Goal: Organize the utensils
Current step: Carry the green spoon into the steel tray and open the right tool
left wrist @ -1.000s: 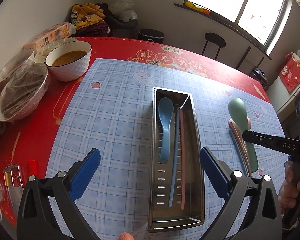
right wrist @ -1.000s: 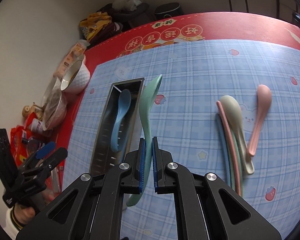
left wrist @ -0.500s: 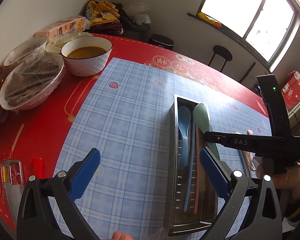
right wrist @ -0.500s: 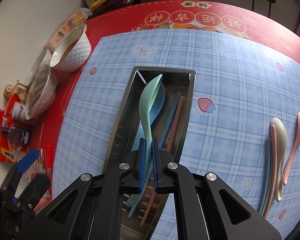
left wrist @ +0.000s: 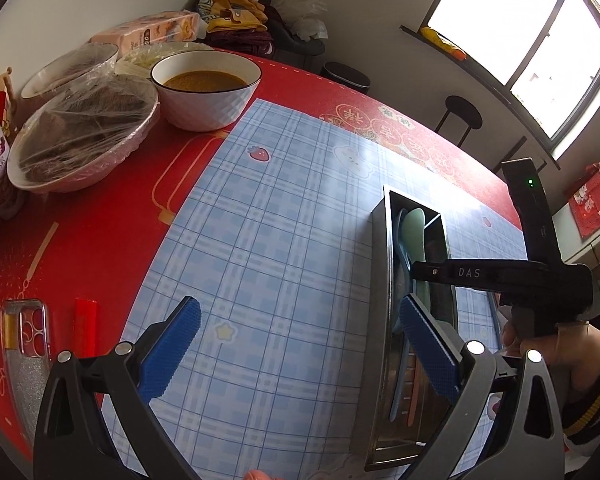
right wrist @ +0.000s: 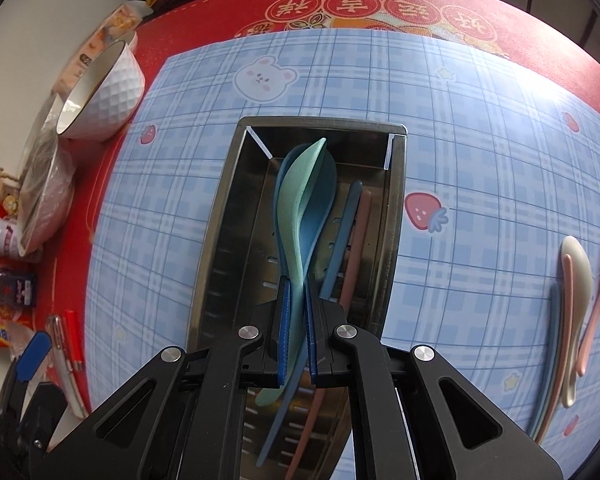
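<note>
My right gripper [right wrist: 298, 304] is shut on the handle of a green spoon [right wrist: 296, 200], held inside the steel utensil tray [right wrist: 228, 208] just over a blue spoon [right wrist: 320, 208]. A blue chopstick [right wrist: 346, 232] and a pink chopstick [right wrist: 358, 240] lie along the tray's right side. In the left wrist view the tray [left wrist: 380, 280] stands at the right with the green spoon [left wrist: 416, 236] in it, and the right gripper's black body [left wrist: 500, 276] reaches over it. My left gripper [left wrist: 300, 344] hangs open over the blue checked mat, left of the tray.
Several loose utensils [right wrist: 576, 280] lie on the mat at the right. A white bowl of soup [left wrist: 206, 92] and wrapped bowls [left wrist: 84, 136] stand at the back left on the red tablecloth. A phone case [left wrist: 24, 344] and a red lighter [left wrist: 85, 328] lie near the left edge.
My right gripper has carried the green spoon leftward from over the mat and down into the tray. My left gripper has drifted left, so the tray sits farther right in its view.
</note>
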